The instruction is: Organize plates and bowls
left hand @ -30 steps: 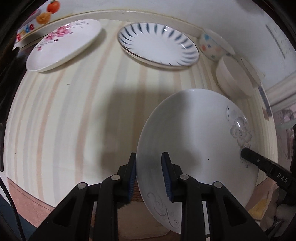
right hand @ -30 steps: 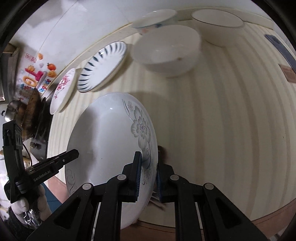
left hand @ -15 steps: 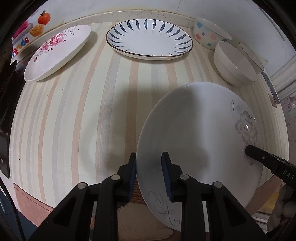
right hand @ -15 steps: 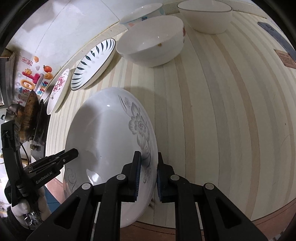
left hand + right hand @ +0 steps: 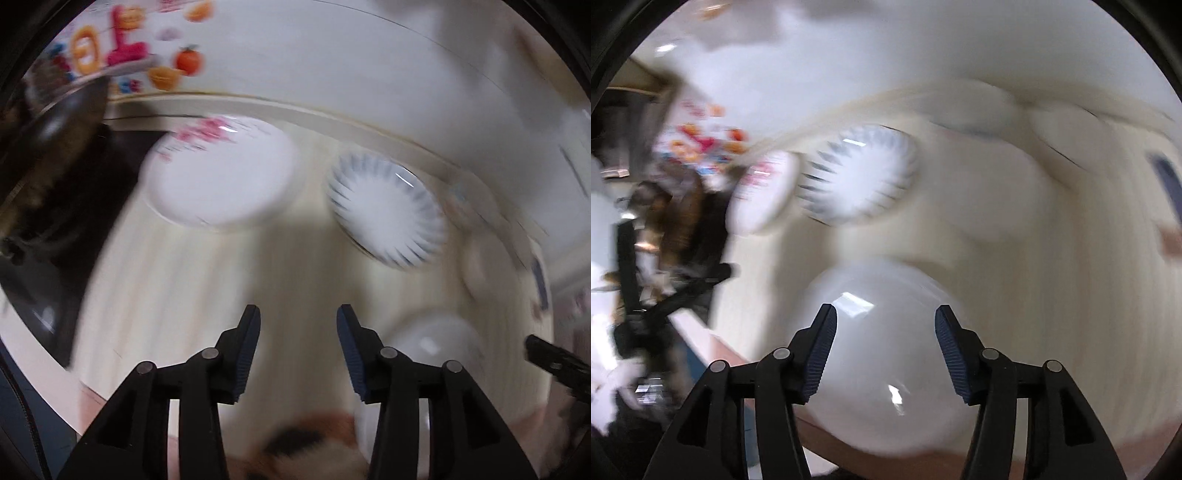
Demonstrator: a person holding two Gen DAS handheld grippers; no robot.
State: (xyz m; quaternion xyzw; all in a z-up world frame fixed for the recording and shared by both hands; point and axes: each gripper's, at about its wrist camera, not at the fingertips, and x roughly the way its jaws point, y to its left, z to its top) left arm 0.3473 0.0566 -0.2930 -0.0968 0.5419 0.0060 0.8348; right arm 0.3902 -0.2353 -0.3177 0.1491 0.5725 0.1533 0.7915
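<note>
Both views are motion-blurred. The large white plate [image 5: 886, 343] lies on the striped counter near its front edge, below my open right gripper [image 5: 885, 321]; it also shows in the left wrist view [image 5: 428, 343]. My left gripper [image 5: 298, 317] is open and empty above bare counter, left of that plate. A pink-flowered plate [image 5: 221, 173] and a blue-striped plate [image 5: 388, 214] lie at the back; they also show in the right wrist view, the pink-flowered plate [image 5: 764, 192] and the blue-striped plate [image 5: 860, 177].
Blurred white bowls [image 5: 1008, 184] stand at the back right by the white wall. A dark stove area with cookware [image 5: 48, 177] borders the counter on the left. The counter's front edge [image 5: 713, 336] runs close below both grippers.
Both grippers have opened and let go of the large white plate, which now lies on the counter. Both have pulled back and swung fast, blurring the views.
</note>
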